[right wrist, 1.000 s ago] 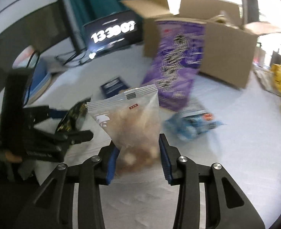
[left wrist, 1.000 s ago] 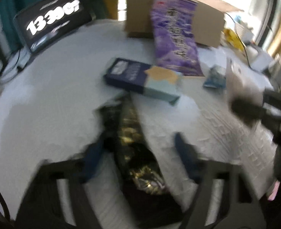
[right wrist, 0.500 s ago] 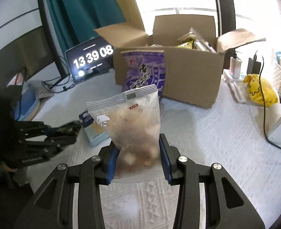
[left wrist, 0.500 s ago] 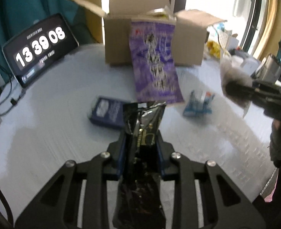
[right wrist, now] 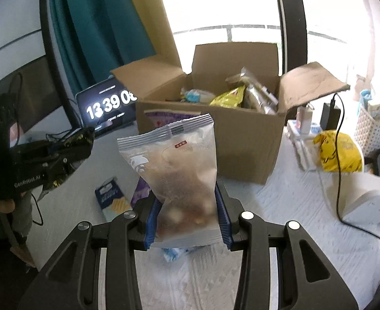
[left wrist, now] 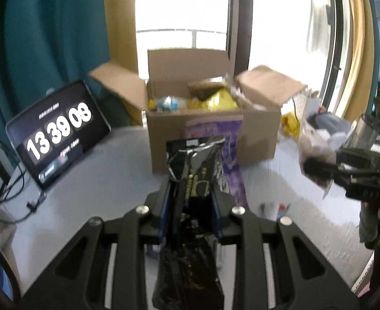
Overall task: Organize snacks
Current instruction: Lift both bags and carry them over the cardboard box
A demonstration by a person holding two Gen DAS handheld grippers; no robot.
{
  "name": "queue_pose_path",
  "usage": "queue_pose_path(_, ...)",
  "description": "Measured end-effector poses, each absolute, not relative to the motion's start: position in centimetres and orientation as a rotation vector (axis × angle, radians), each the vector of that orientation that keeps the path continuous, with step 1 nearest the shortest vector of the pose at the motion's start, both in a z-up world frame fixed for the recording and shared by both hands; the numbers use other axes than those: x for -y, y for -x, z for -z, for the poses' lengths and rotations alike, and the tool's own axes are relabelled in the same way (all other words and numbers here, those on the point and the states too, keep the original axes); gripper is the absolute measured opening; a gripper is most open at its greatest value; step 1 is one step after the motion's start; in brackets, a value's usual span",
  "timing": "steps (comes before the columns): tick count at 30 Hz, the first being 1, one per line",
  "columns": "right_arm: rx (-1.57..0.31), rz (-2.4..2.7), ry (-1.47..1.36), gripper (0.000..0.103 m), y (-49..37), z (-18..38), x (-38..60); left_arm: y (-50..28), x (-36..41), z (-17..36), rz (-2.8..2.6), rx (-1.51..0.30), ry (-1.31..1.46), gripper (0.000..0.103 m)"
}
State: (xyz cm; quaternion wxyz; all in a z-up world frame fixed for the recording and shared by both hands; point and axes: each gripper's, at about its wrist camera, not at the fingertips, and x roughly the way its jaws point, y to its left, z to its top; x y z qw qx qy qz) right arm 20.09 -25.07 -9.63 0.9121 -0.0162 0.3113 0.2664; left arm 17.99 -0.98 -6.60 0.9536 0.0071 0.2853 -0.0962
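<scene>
White textured tablecloth (right wrist: 280,232); open cardboard box (right wrist: 241,139) near window (right wrist: 215,0); teal curtain (left wrist: 47,38).

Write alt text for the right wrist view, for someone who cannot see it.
The right gripper holds a clear snack bag upright between its blue pads, above a white tablecloth. Behind it stands an open cardboard box with snacks inside. At left, the left gripper holds a black packet.

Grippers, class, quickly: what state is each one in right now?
Left gripper: shut on the black snack packet.
Right gripper: shut on the clear snack bag.
</scene>
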Motion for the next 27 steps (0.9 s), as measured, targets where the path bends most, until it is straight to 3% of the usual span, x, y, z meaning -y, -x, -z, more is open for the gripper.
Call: queue_pose_path(27,-0.464,-0.416,0.016,0.042,-26.3,2.9,26.0,-27.4,1.8,-1.6,0.272,-0.327,-0.017,0.028)
